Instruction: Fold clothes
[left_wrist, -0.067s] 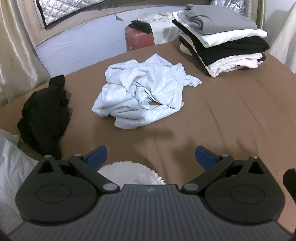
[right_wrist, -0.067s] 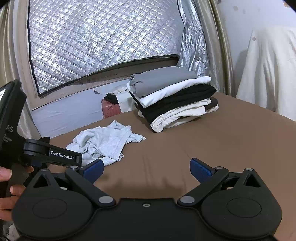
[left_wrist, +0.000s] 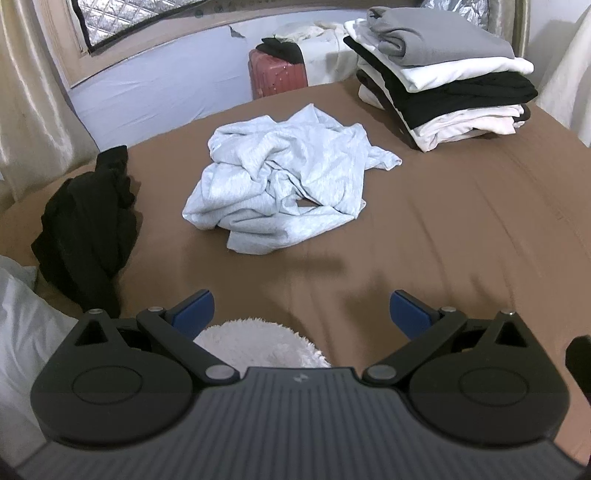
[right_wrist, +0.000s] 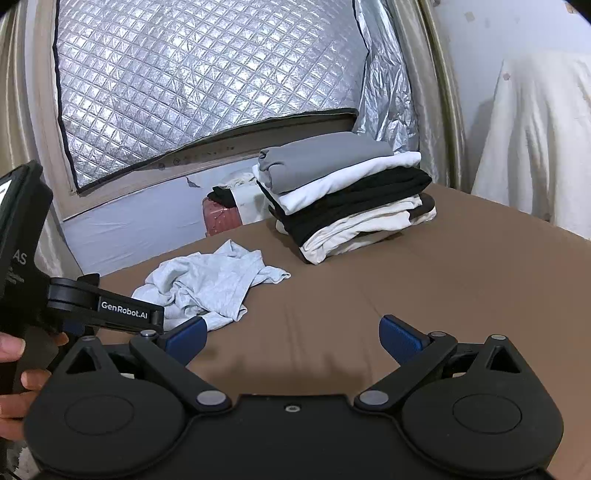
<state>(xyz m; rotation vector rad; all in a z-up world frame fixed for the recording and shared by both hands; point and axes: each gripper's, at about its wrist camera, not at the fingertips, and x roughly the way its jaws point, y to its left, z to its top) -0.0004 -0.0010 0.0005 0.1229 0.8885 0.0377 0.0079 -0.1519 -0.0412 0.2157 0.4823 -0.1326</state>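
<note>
right gripper (right_wrist: 290, 338) agape, crumpled shirt (right_wrist: 210, 286) — folded stack (right_wrist: 347, 195)

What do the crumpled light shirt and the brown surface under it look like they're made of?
Crumpled light shirt: looks like thin heathered cotton jersey, matte, with soft, limp creases.
Brown surface: seemingly a smooth woven bedsheet, matte, with shallow wrinkles and a faint seam line; the fibre can't be told.

Soft even indoor light, faint shadows on the brown bedsheet (left_wrist: 443, 221), strong fisheye bending at edges, sharp focus
</note>
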